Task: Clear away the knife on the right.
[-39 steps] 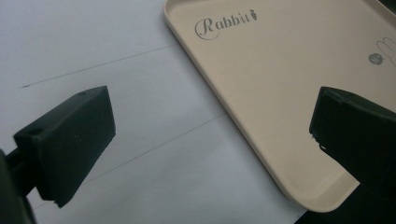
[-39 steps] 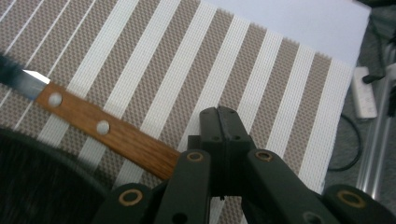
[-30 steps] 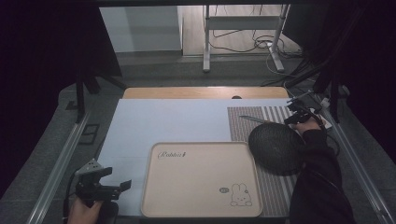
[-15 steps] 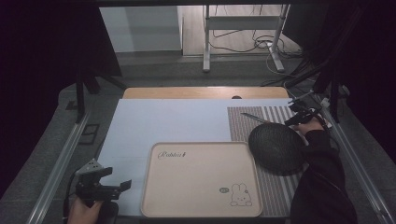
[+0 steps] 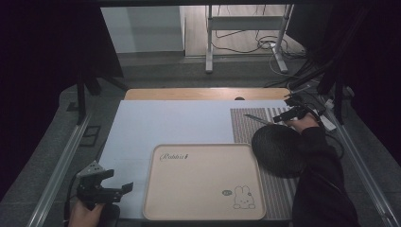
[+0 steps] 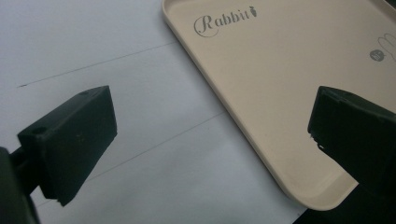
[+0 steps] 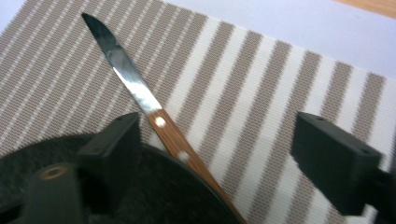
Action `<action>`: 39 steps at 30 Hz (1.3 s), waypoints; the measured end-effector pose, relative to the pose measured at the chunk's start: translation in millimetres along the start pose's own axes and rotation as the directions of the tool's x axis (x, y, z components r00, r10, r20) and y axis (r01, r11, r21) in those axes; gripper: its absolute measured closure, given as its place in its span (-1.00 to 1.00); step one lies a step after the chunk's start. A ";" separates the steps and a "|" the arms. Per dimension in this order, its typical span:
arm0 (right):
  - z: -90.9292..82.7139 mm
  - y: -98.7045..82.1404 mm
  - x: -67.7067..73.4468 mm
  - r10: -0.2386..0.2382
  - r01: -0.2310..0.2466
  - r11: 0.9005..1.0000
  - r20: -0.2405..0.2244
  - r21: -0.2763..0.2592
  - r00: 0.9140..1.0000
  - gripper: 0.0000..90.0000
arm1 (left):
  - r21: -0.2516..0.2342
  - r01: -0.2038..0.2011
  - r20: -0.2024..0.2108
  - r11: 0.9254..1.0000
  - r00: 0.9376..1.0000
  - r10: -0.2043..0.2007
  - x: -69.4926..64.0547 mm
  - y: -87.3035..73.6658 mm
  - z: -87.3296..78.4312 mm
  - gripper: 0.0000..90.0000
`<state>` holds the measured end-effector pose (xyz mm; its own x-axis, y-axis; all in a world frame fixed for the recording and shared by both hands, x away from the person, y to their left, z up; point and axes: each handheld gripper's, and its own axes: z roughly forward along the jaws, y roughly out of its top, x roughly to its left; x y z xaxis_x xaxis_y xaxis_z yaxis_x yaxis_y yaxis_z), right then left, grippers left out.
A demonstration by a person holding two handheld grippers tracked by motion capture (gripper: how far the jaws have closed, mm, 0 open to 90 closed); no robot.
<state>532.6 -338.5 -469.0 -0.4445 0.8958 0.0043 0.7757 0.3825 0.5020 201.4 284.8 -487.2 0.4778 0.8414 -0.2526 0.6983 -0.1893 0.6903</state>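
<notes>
Wood-handled knife [image 7: 140, 95] lies on striped placemat [image 7: 261, 93], far right, handle touching black plate [image 5: 279, 151] rim. R gripper [image 7: 217, 149] jaws just opened wide, nothing held; L gripper [image 6: 208, 140] open, idle near beige tray [image 6: 289, 79]. Step: knife release. Next: back R clear w/o nudging handle.

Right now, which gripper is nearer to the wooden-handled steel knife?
Right. The right gripper hangs open just over the knife; the left gripper stays far across the beige tray.
</notes>
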 end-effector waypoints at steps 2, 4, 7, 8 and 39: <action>3.1 2.7 4.9 -0.010 0.010 1.000 0.002 0.004 1.000 -0.87 | 0.000 0.000 0.001 1.000 1.000 0.000 0.1 0.0 0.0 -0.97; 7.0 5.2 9.2 -0.018 0.018 1.000 0.017 0.019 1.000 -1.00 | 0.001 0.001 0.002 1.000 1.000 -0.001 0.3 0.0 0.1 -0.97; 12.8 8.5 13.4 -0.028 0.027 0.999 0.022 0.041 0.999 -1.00 | 0.001 0.003 0.002 1.000 1.000 -0.003 0.5 0.0 0.1 -0.97; 15.1 9.7 14.4 -0.030 0.029 0.998 0.026 0.047 0.999 -1.00 | 0.001 0.003 0.003 1.000 1.000 -0.003 0.5 0.0 0.1 -0.97; 30.1 3.7 -6.1 -0.090 0.089 0.990 0.000 0.112 0.996 0.22 | 0.000 0.006 0.002 1.000 1.000 -0.006 0.8 -0.2 0.2 -0.97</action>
<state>551.7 -335.7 -493.1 -0.5120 0.8580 -0.0410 0.7785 0.4837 0.4000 201.7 285.4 -487.6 0.4742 0.8418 -0.2580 0.7014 -0.1841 0.6886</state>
